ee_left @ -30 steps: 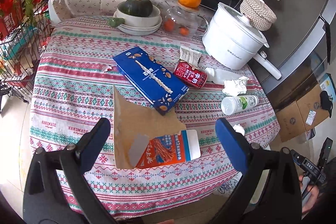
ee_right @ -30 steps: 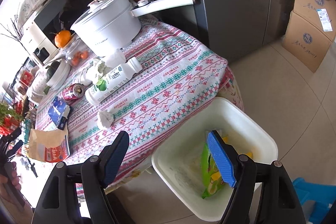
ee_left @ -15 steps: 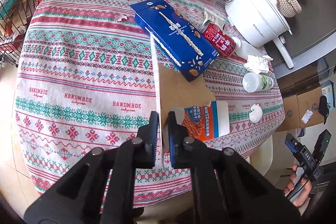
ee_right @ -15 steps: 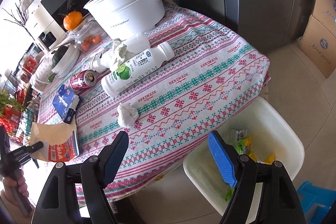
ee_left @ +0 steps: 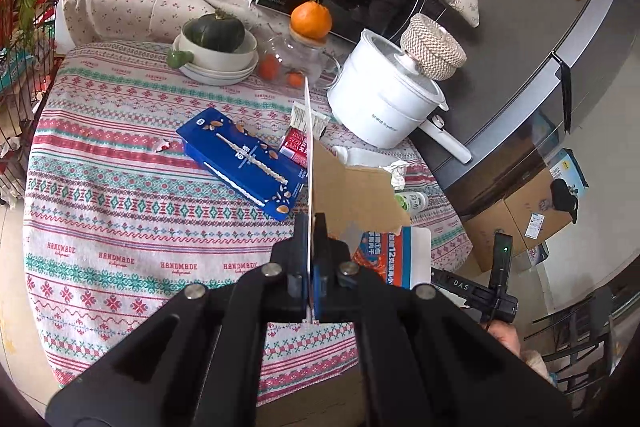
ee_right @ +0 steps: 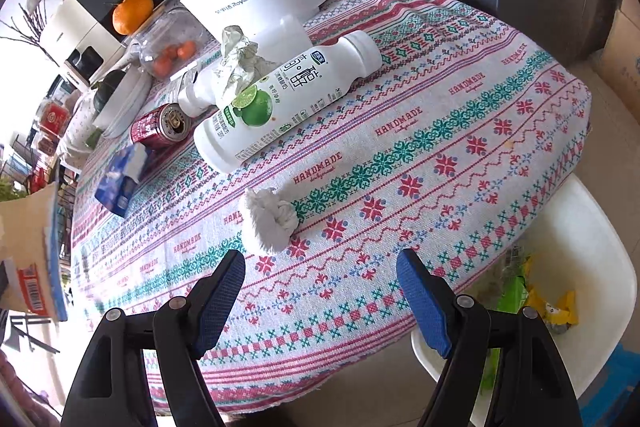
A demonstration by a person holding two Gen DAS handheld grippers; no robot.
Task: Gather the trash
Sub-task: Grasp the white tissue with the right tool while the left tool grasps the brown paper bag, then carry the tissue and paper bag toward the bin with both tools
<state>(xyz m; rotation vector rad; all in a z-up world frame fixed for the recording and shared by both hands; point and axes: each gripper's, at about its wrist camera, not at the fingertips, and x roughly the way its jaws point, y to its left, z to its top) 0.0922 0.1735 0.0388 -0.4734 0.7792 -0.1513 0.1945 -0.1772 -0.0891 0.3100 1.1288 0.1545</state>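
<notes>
Left tongs snapped shut on torn carton flap, now lifted off worktop near edge. Right tongs open, empty, above tissue wad; next pickup likely.

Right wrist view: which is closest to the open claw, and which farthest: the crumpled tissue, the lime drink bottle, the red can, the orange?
From the right claw:
1. Crumpled tissue, just ahead, slightly left.
2. Lime drink bottle, lying on its side mid-table.
3. Red can, farther left, also on its side.
4. Orange, at the far back, upper left.
</notes>
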